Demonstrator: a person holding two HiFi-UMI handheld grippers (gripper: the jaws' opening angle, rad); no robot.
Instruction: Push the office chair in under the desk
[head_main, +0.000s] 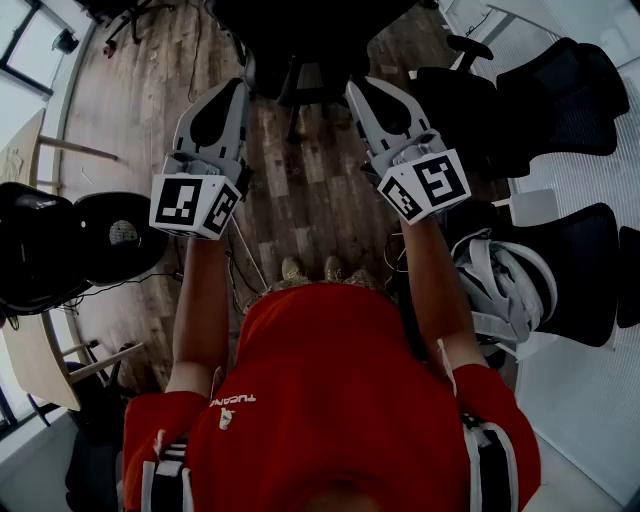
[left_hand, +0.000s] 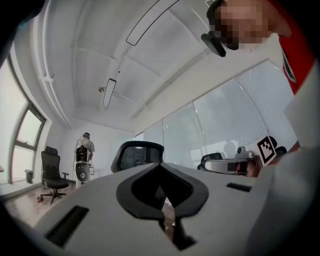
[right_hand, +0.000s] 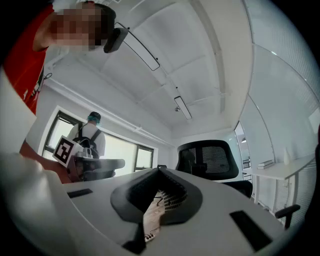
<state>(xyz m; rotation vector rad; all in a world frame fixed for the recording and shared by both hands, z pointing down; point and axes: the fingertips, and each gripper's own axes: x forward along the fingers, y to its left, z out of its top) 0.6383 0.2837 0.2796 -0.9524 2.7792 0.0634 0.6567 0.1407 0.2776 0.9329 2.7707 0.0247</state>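
at the far left of the head view one black chair (head_main: 60, 240) stands by two wooden tabletops (head_main: 22, 150), on a plank floor (head_main: 310, 195). the person's two bare forearms reach forward, one gripper in each hand, each with one marker cube. the left gripper (head_main: 243, 88) has its jaws closed tip to tip with nothing between them; its own view shows the pads meeting at a point (left_hand: 161, 164), with only floor visible through the gap below. straight ahead, at the top middle, stands the office chair (head_main: 300, 40), its dark back just beyond both sets of tips; whether the tips touch it cannot be told. its headrest rises right behind the jaws in the left gripper view (left_hand: 137, 155) and in the right gripper view (right_hand: 207, 160). the right gripper (head_main: 352, 88) is likewise closed and holds nothing (right_hand: 159, 170). two shoes (head_main: 293, 268) show between the arms. to the right crowd at least three more black chairs (head_main: 560, 95). the right gripper view shows one white desk (right_hand: 280, 172) at its right edge, beside the office chair, and one person (right_hand: 90, 135) by the window.
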